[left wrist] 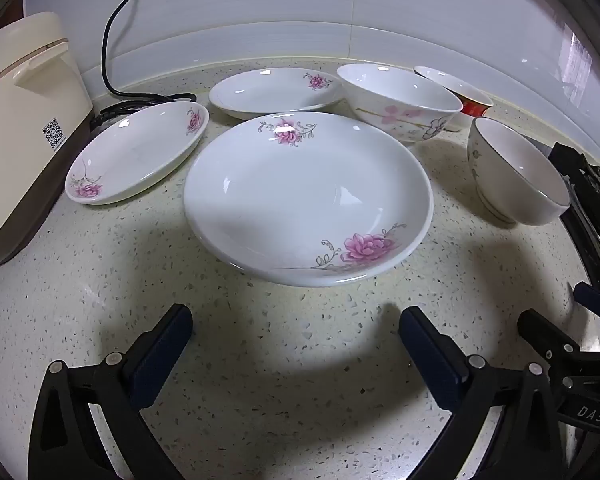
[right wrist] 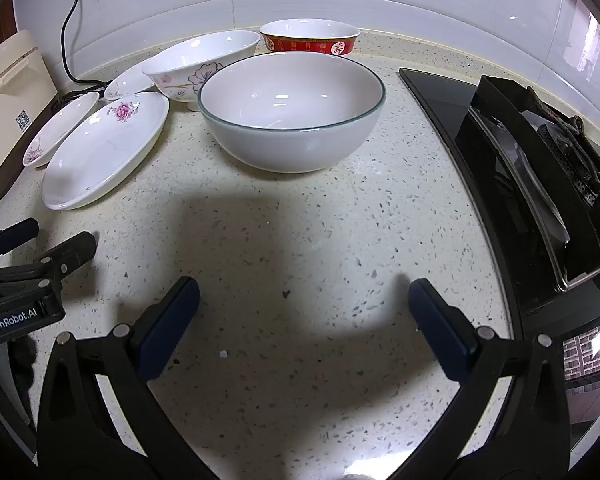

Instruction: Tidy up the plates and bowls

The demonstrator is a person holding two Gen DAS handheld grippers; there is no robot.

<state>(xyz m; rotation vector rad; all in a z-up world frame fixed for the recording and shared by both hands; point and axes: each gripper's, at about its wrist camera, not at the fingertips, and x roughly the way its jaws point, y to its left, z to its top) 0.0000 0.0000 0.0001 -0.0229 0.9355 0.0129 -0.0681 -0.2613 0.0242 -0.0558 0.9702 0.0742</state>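
Three white plates with pink flowers lie on the speckled countertop point(right wrist: 300, 220): a large plate point(left wrist: 300, 200) just ahead of my left gripper point(left wrist: 296, 316), a second plate point(left wrist: 140, 152) to its left, a third plate point(left wrist: 272, 92) behind. A flowered bowl point(left wrist: 396, 100), a red bowl point(left wrist: 460, 92) and a dark-rimmed white bowl point(left wrist: 516, 172) stand to the right. My left gripper is open and empty. In the right wrist view the white bowl point(right wrist: 292, 120) stands ahead of my right gripper point(right wrist: 304, 286), which is open, empty and well short of the bowl.
A cream rice cooker point(left wrist: 24, 120) stands at the left, its black cord point(left wrist: 116, 40) running up the tiled wall. A black gas stove point(right wrist: 540, 160) borders the counter on the right. Bare counter lies under both grippers.
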